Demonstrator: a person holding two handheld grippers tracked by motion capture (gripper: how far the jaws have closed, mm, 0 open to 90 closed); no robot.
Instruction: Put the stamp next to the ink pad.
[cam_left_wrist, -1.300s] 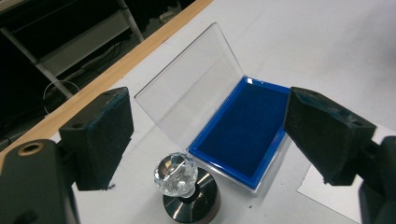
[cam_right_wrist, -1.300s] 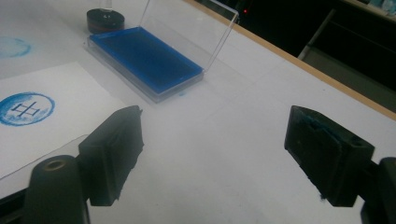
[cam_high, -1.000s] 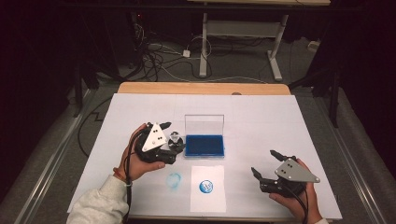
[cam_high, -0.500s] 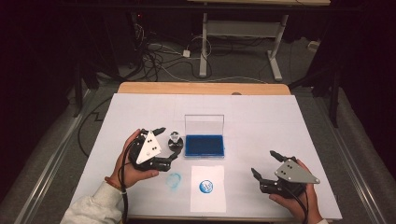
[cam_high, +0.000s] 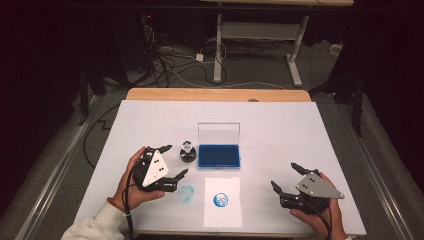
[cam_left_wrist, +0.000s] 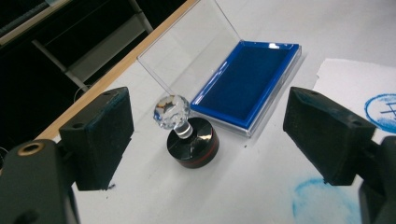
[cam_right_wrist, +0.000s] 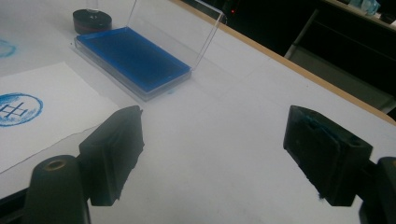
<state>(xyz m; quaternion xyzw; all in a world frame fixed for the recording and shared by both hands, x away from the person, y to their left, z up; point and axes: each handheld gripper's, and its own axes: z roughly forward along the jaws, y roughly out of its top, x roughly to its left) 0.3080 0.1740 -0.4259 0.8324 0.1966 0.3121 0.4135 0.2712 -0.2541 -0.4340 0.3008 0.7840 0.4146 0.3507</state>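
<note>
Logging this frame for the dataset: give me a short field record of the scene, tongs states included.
left tongs: open, empty, jaws either side of the stamp but apart from it
right tongs: open, empty, over bare table
stamp: upright, clear knob on black base, left of the ink pad
ink pad: blue, clear lid raised
paper sheet: one round blue print
blue smudge: on table, left of the sheet

Place: a lab or recording workshop, dimly lit.
Table: a white-topped table (cam_high: 280, 125) with a wooden far edge.
Floor: loose cables (cam_high: 170, 65) and a power strip (cam_high: 199, 57).
Background: a metal desk frame (cam_high: 260, 35) on grey carpet, with dark surroundings.
</note>
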